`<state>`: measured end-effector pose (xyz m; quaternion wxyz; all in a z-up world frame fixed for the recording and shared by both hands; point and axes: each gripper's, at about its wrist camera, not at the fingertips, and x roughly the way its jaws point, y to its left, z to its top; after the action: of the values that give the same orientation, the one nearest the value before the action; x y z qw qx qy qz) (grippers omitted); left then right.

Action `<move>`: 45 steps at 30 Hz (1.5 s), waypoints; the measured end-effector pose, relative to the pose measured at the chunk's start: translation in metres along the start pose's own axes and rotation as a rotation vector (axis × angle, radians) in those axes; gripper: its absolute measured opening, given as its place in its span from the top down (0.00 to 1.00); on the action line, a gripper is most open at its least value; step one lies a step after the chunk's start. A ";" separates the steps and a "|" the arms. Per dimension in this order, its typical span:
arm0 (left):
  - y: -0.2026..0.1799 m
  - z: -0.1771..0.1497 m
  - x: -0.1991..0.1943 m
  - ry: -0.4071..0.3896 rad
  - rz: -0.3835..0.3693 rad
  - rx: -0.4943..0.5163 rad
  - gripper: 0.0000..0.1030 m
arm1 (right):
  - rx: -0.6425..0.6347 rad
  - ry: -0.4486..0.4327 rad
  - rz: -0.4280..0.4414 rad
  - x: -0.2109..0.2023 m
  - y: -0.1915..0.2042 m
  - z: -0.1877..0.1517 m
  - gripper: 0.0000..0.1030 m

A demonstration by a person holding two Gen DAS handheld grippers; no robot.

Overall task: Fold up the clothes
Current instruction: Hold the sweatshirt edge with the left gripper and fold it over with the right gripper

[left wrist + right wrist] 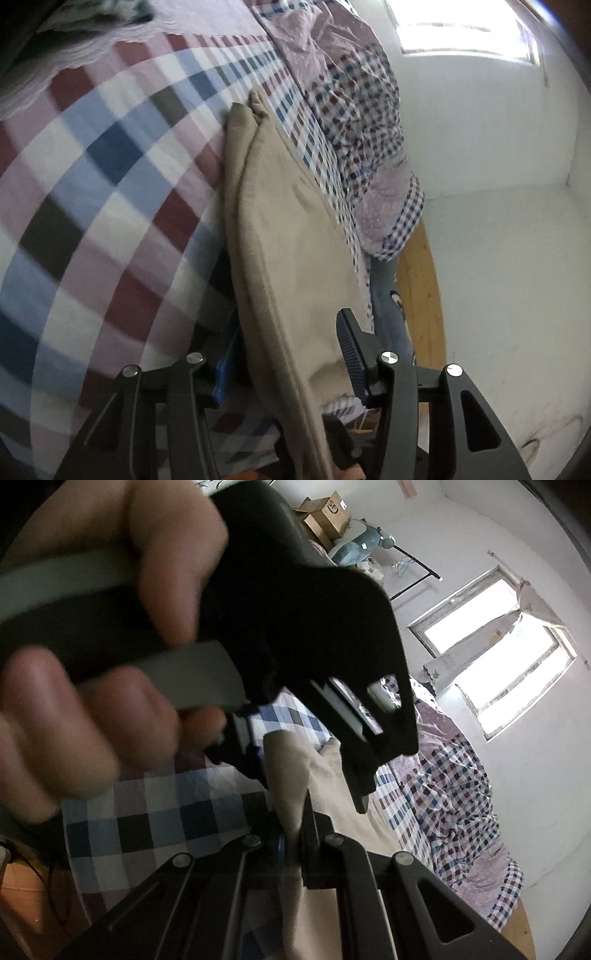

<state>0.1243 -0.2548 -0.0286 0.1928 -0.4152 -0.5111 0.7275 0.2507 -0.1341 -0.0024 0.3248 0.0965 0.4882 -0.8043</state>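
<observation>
Beige garment (295,236) hangs over the checked bed (92,166), pinched by the right gripper (291,834); left gripper (288,354) straddles it, jaws apart. I'd keep edges aligned, tension even.

Left wrist view: taken from just behind the left gripper (291,354), very close above the checked pink, blue and white bedsheet (110,192), facing along the folded beige cloth (284,236) toward a white wall and bright window (461,29). Right wrist view: taken from behind the right gripper (291,834), facing across the bed toward the window (498,657), with the person's hand (92,672) on the left gripper's black body very near the lens. Both views share the cloth, sheet, crumpled checked quilt (362,110) and window.
</observation>
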 end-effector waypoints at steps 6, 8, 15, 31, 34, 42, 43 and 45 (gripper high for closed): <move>0.001 -0.003 0.000 -0.012 0.034 0.024 0.87 | 0.053 0.002 0.030 -0.004 -0.007 0.000 0.96; 0.001 -0.003 -0.001 -0.023 0.038 0.026 0.89 | 0.076 0.003 0.042 -0.005 -0.010 -0.001 0.95; 0.005 -0.004 0.000 -0.043 0.061 0.021 0.91 | 0.235 0.033 0.115 -0.033 -0.032 -0.024 0.51; 0.003 -0.007 -0.005 -0.066 0.071 0.023 0.91 | 0.850 0.404 -0.193 -0.114 -0.225 -0.256 0.36; 0.004 -0.007 -0.007 -0.074 0.054 0.004 0.91 | 1.060 0.384 -0.148 -0.135 -0.256 -0.303 0.31; 0.001 -0.007 -0.010 -0.081 0.060 0.007 0.91 | 1.586 0.315 0.222 -0.158 -0.295 -0.430 0.29; 0.001 -0.007 -0.010 -0.080 0.063 0.010 0.91 | 1.617 0.319 0.246 -0.154 -0.296 -0.441 0.29; 0.000 -0.008 -0.010 -0.079 0.070 0.014 0.91 | 1.673 0.329 0.289 -0.146 -0.298 -0.464 0.29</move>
<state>0.1362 -0.2571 -0.0258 0.1499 -0.4024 -0.4985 0.7530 0.1046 0.4145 0.0478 0.1711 0.4801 -0.2405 -0.8260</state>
